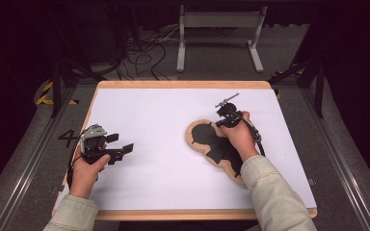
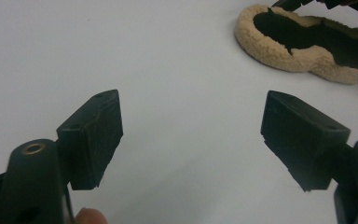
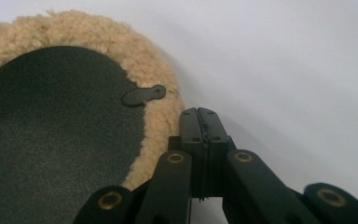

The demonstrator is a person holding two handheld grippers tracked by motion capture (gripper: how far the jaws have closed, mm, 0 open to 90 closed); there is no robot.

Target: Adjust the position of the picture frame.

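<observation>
on the white table [image 1: 154,183] lies one fleece-edged black mat [image 1: 207,137]. two grippers: the right gripper [image 3: 204,114] closed, empty, beside its rim; the left gripper [image 2: 191,135] open, well apart.

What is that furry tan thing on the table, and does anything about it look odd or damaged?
It looks like a fleece-edged pad with a black face, lying flat on the white table. Nothing looks torn or spilled. The right gripper sits shut at its fleece rim, gripping nothing; the left gripper is open, well away.
</observation>
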